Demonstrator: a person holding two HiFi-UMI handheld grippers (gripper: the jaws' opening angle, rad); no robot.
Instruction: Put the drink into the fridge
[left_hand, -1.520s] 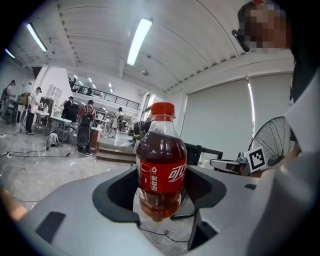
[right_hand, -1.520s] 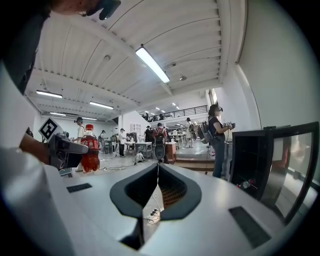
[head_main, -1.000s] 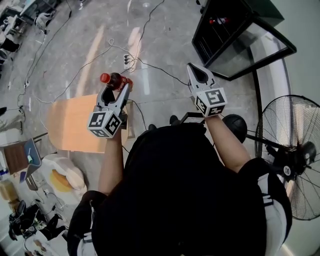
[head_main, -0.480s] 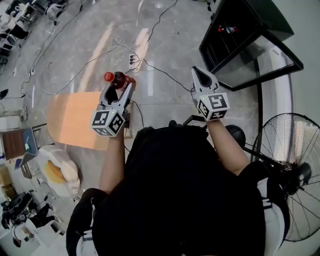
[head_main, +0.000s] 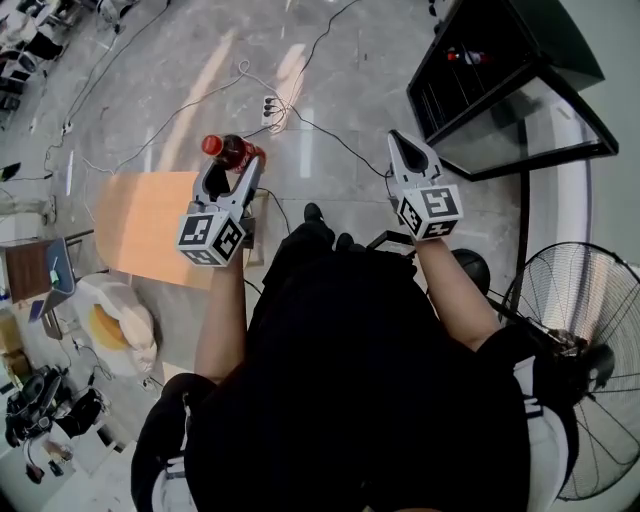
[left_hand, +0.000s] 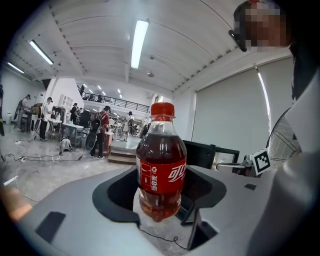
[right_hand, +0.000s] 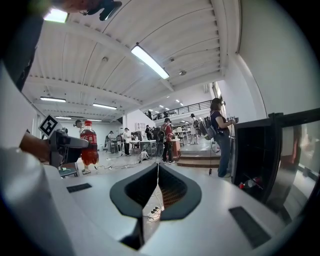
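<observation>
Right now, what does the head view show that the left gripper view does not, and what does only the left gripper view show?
Only the head view shows the power strip on the floor and the marker cube of the left gripper. Only the left gripper view shows the red label with white print, the ceiling lamp and people standing far off. Both show the cola bottle with its red cap, clamped between the left gripper's jaws.

Orange table (head_main: 140, 225) sits left, fan (head_main: 580, 400) right, power strip (head_main: 270, 105) on floor.
</observation>
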